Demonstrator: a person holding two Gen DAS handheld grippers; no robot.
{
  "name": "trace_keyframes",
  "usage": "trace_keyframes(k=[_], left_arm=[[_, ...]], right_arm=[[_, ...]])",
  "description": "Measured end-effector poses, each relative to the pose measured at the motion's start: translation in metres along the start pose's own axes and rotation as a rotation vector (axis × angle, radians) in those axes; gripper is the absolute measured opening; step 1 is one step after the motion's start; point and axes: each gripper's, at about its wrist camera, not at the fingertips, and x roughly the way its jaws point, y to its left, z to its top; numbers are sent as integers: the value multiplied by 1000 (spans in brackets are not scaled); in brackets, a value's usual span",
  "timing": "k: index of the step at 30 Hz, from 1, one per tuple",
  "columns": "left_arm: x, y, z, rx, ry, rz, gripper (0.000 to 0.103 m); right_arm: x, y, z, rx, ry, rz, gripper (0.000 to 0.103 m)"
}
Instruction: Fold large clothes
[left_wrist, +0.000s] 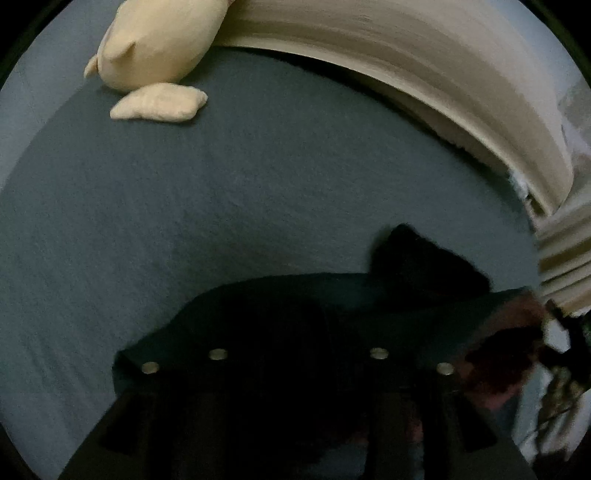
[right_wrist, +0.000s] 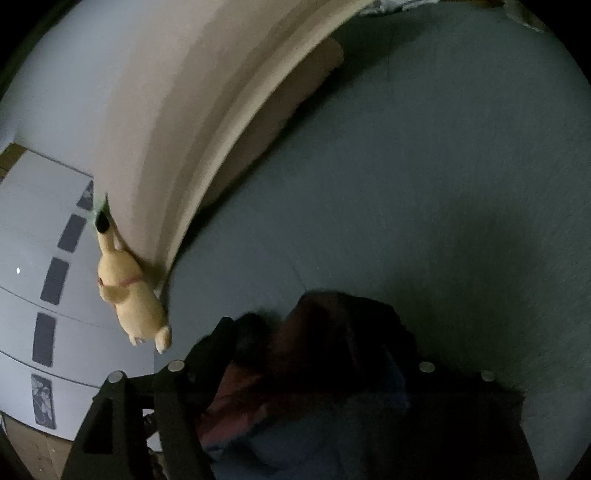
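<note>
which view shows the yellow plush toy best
The right wrist view: the plush toy shows almost whole, lying against the cream headboard at the bed's edge. The left wrist view catches it larger, but the frame's top cuts it off.

Your left wrist view looks steeply down, close over the blue bed (left_wrist: 221, 206), toward the cream headboard (left_wrist: 424, 85). Your right wrist view is tilted less steeply. Both share the bed, headboard and yellow plush toy (right_wrist: 129, 291).
</note>
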Motion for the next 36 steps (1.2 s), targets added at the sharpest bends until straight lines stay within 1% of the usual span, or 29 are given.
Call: trace_keyframes(k=[2, 4, 6, 8, 10, 13, 14, 16, 17, 19, 21, 25, 30, 31, 32, 33, 34, 35, 36], left_arm=[[-7, 4, 4, -38, 1, -42, 49], [-18, 11, 8, -107, -9, -101, 59], [-35, 15, 11, -148, -59, -120, 66], [-51, 18, 16, -156, -105, -142, 67], [-64, 21, 17, -129, -158, -141, 69], [-70, 24, 12, -53, -216, -79, 73], [-67, 24, 11, -33, -220, -69, 73], [-52, 30, 6, 13, -200, -35, 73], [-43, 32, 4, 29, -184, -23, 73], [-27, 34, 1, 59, -156, -10, 73], [-17, 31, 1, 89, -142, -9, 73], [0, 15, 1, 195, -127, -25, 73], [8, 8, 4, 225, -135, -15, 73], [9, 6, 5, 242, -145, -2, 70], [9, 4, 5, 255, -146, 10, 65], [13, 4, 6, 266, -142, 26, 50], [15, 3, 7, 274, -139, 49, 35], [16, 3, 7, 279, -138, 69, 29], [18, 4, 9, 286, -140, 82, 23]], right_arm=[[-11, 1, 2, 4, -35, 9, 78], [-22, 4, 3, 1, -64, 19, 78], [-33, 6, 3, -9, -90, 27, 78], [-44, 9, 2, -26, -114, 26, 79], [-51, 8, 3, -51, -128, 13, 79], [-57, 6, -1, -87, -133, -4, 79], [-56, 3, -3, -104, -127, -15, 79], [-51, -2, -6, -143, -106, -44, 79], [-45, -5, -9, -156, -91, -65, 79], [-39, -16, -10, -163, -67, -79, 79], [-31, -21, -11, -170, -49, -87, 79], [-15, -20, -8, -223, -6, -66, 79], [1, -17, -6, -287, 35, -78, 79], [3, -17, -6, -299, 41, -89, 77], [4, -16, -5, -315, 44, -99, 61], [6, -16, -5, -326, 56, -105, 34], [8, -15, -4, -341, 61, -143, 24], [8, -14, -4, -351, 59, -166, 10], [9, -11, -5, -365, 63, -171, 9]])
